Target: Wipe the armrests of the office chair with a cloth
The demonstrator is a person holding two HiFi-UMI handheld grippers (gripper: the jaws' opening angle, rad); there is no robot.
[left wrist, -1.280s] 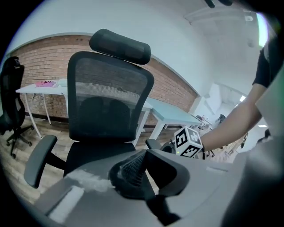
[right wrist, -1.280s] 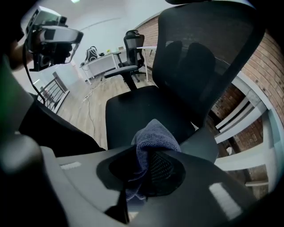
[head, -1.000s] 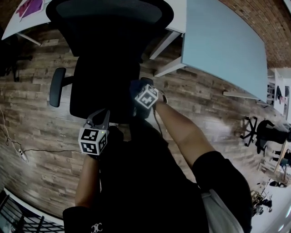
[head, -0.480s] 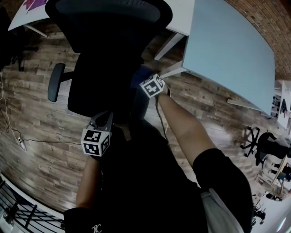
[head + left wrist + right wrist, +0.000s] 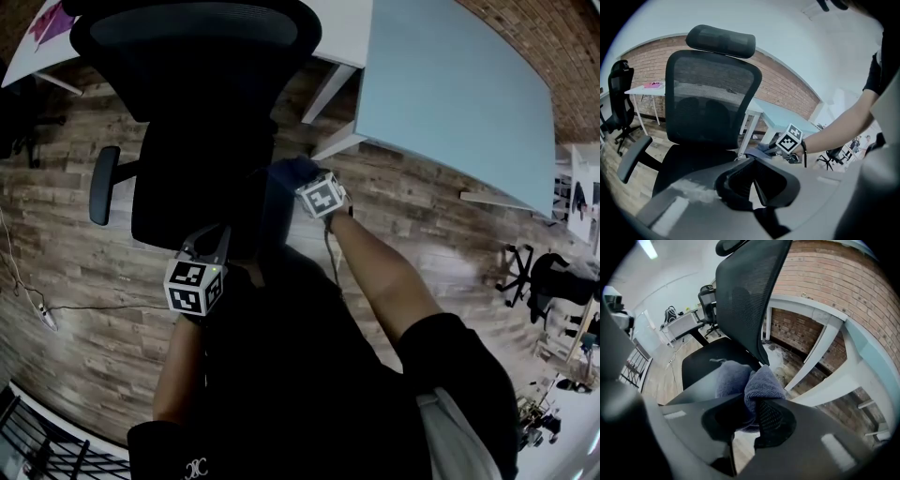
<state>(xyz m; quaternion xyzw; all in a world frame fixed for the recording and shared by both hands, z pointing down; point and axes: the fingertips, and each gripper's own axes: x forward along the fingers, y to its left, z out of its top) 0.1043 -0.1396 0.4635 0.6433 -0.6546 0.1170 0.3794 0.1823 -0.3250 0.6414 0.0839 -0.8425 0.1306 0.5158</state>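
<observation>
One blue cloth point(image 5: 750, 380) is gripped by the right gripper point(image 5: 749, 411) at the side of the one office chair point(image 5: 202, 178). The left gripper point(image 5: 751, 178) is held closed and empty before its seat. A wood-plank floor point(image 5: 56, 281) and a brick wall point(image 5: 825, 282) are seen behind it.

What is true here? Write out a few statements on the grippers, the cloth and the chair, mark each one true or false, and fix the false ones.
1. The right gripper is clamped on the cloth. True.
2. The left gripper holds a second cloth. False: its jaws are together with nothing between them.
3. The office chair has a headrest above its mesh back. True.
4. The chair stands on carpet. False: the floor is wood-look planks.
</observation>
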